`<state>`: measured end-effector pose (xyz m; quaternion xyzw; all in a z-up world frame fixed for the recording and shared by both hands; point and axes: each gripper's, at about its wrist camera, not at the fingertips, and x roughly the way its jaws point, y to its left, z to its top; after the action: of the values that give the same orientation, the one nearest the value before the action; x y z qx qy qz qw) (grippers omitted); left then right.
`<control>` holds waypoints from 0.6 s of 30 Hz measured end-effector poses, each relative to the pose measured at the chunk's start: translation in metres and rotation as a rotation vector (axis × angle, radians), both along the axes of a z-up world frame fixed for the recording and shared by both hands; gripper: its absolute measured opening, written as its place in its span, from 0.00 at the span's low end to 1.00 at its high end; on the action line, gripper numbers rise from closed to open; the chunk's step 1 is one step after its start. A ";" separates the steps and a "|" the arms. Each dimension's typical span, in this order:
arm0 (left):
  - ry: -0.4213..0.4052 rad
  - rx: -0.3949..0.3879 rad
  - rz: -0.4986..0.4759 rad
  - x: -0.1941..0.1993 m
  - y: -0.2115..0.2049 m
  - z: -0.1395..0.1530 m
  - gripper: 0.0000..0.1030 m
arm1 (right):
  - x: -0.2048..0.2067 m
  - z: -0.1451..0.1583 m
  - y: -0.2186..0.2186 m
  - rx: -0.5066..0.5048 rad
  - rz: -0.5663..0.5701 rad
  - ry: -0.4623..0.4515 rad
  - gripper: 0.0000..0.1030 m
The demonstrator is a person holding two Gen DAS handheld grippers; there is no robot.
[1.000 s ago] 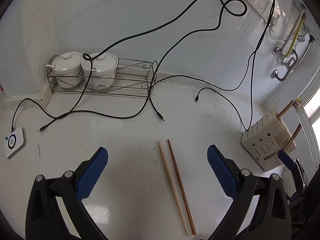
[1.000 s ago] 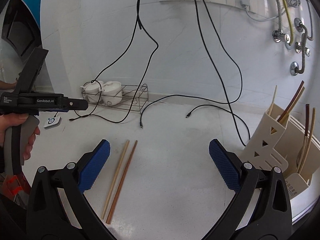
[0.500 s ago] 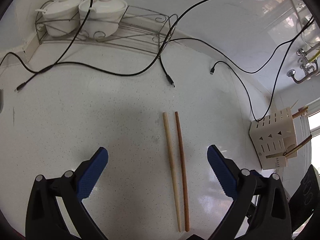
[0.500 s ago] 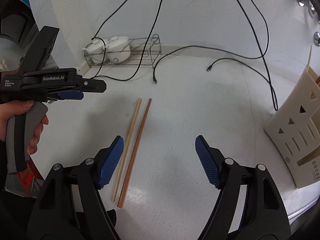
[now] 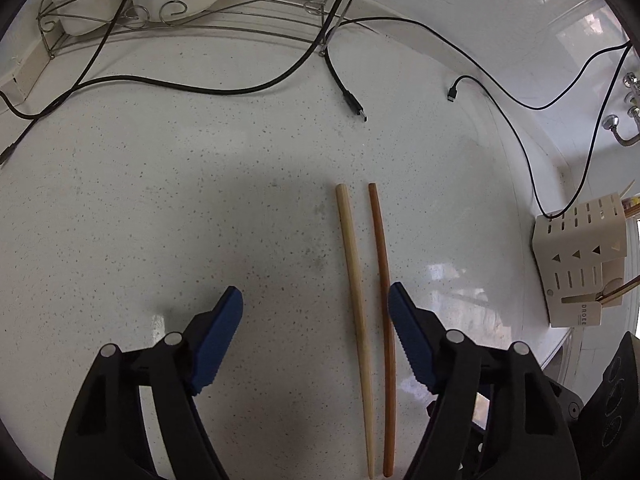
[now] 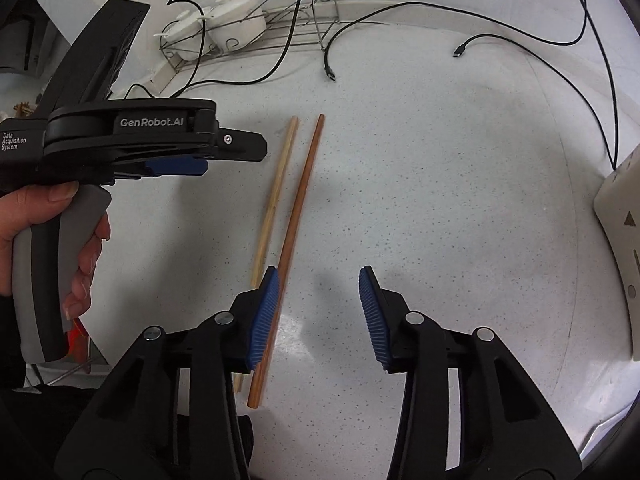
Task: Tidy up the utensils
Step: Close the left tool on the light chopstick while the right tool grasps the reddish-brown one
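Two chopsticks lie side by side on the white speckled counter: a pale one and a reddish-brown one. My left gripper hangs over them, its jaws closing, both sticks between the jaws close to the right pad, untouched. From the right wrist view the left gripper shows side-on, held by a hand. My right gripper is also closing; the brown stick runs just inside its left pad, the pale one outside it. A cream utensil holder stands at the right.
A wire rack with white lidded bowls stands along the back wall. Black cables trail over the counter, with loose plug ends beyond the chopsticks. The counter's edge runs just past the holder.
Both grippers have dropped toward the counter and tipped downward over the chopsticks. Both pairs of jaws have narrowed, the right pair far more than the left.
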<state>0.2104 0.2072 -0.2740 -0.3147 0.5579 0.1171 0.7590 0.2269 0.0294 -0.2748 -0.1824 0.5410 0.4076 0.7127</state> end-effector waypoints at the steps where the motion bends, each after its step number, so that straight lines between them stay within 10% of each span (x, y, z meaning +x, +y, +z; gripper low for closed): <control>1: 0.009 0.006 -0.003 0.001 0.000 -0.001 0.72 | -0.001 -0.002 0.002 -0.007 0.003 0.006 0.35; 18: 0.107 0.143 -0.066 0.022 -0.017 -0.006 0.72 | -0.008 -0.025 0.034 -0.106 0.030 0.101 0.22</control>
<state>0.2328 0.1906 -0.2805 -0.2344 0.5980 0.1482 0.7520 0.2188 0.0633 -0.2998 -0.2073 0.5944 0.3977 0.6675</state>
